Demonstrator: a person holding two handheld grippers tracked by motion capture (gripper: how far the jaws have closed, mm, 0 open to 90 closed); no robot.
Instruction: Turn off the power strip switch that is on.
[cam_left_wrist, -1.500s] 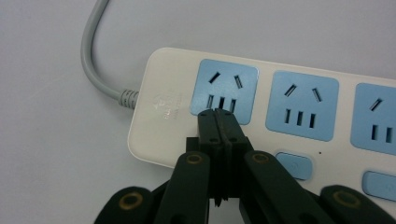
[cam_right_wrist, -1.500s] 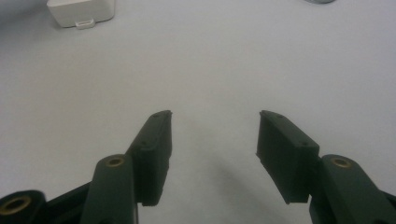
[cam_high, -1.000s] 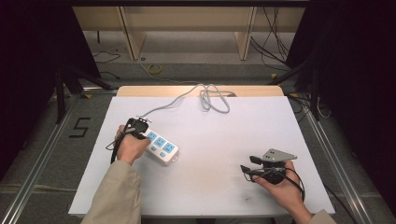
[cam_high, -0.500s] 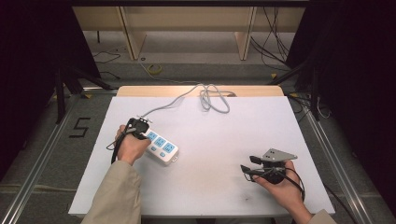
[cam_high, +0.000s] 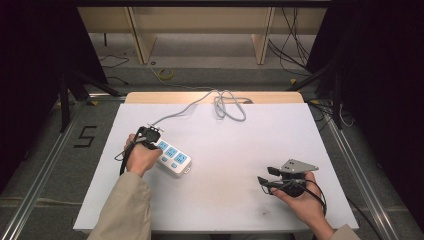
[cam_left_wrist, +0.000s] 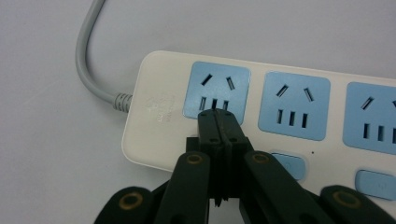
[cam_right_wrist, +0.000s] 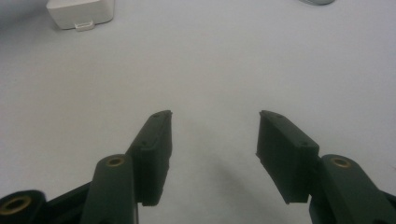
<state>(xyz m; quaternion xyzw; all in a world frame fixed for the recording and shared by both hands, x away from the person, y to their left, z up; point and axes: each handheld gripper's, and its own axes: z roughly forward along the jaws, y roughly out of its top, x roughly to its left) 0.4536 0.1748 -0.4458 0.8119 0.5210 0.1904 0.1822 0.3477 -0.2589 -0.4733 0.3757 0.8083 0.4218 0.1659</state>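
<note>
- White power strip (cam_high: 171, 157) lies on the white tabletop (cam_high: 235, 150), left of centre, its long axis running diagonally from the far left toward the near right in the high view; we count three blue socket faces.
- Left tool (cam_left_wrist: 218, 116): jaws pressed together with nothing between them, tips at the near edge of the end socket (cam_left_wrist: 215, 91), the one nearest the cord entry. We cannot tell whether they touch the plastic or sit just above it.
- The relation we judge the next move to turn on: the strip lies directly ahead of and under the left tool, and the row of blue switches (cam_left_wrist: 288, 164) along the strip's near edge sits just to the tool's side.
- Right tool (cam_right_wrist: 212, 154): jaws apart, empty, over bare tabletop, well apart from the strip; the strip's far end (cam_right_wrist: 80, 12) shows at the upper left of the right gripper view.
- The left hand (cam_high: 141, 159) is far nearer; the right hand (cam_high: 300, 200) is near the right front corner.
- Grey cord (cam_high: 200, 102) runs from the strip to a loose coil at the tabletop's far edge.
- Hidden: the left hand covers the strip's cord end in the high view; the left gripper view cuts off the third socket; no plug end made out.
</note>
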